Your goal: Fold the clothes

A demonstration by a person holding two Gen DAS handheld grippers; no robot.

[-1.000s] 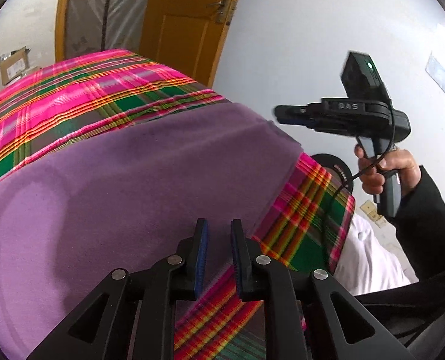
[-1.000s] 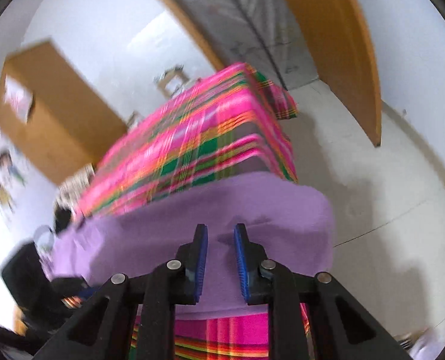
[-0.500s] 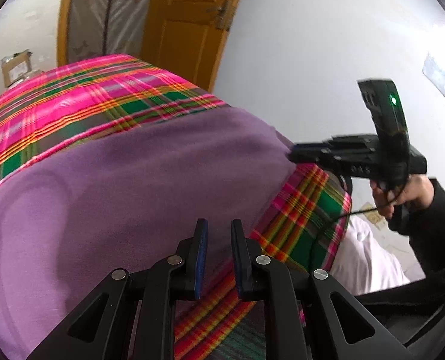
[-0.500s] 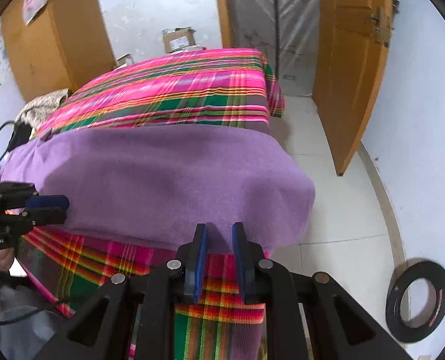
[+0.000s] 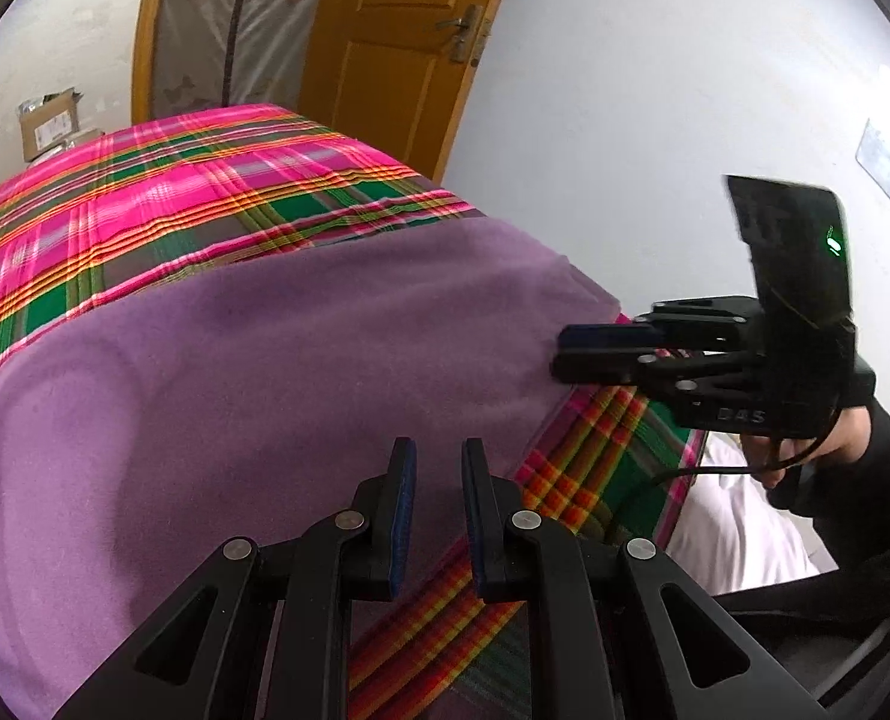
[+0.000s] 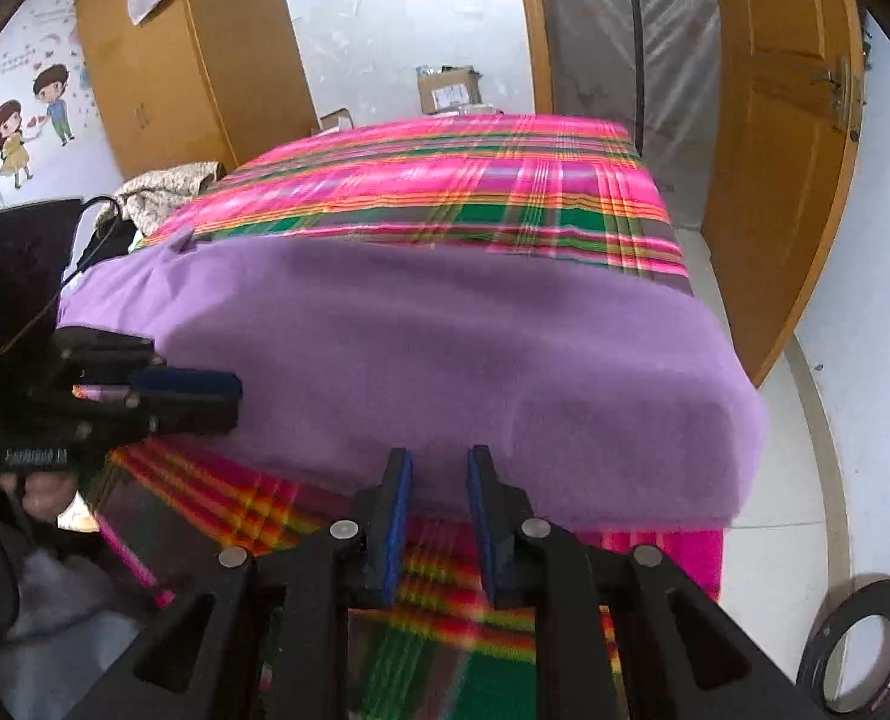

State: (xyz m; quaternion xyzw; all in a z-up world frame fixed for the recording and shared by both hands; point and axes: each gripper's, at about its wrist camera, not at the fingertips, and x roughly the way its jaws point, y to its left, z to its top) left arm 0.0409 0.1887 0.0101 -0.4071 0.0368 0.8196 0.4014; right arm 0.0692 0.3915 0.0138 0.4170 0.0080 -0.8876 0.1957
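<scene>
A purple fleece garment (image 5: pixel 276 360) lies spread flat across the near end of a bed covered with a pink, green and orange plaid sheet (image 5: pixel 162 192), its near edge draped over the bed's side and its right corner hanging over the bed's corner above the pale tiled floor (image 6: pixel 781 420).

The left gripper (image 5: pixel 432 468) hovers over the garment's near edge, its blue-padded fingers (image 5: pixel 405 480) a narrow gap apart, with nothing clamped between them; purple cloth and plaid sheet show through the gap.

The right gripper (image 6: pixel 438 474) hangs just off the same edge, nearer the bed's corner, pointing down at the hem, its fingers (image 6: pixel 402 480) likewise slightly apart and holding nothing. Its jaws have just been opening a little, with no cloth between them.

In the left wrist view the right gripper shows side-on, its tips at the garment's right edge (whether they touch the cloth cannot be told), held by a hand (image 5: pixel 829 444) in a black sleeve (image 5: pixel 883 480), with a green light glowing on the unit above it.

Behind the bed stand an orange wooden door (image 5: pixel 396 42), a plastic-sheeted doorway (image 6: pixel 673 60), a cardboard box (image 6: pixel 451 87) and a brown wardrobe (image 6: pixel 162 60). Cartoon stickers (image 6: pixel 18 132) dot the wall, and a black tape roll (image 6: pixel 865 648) lies on the floor.
</scene>
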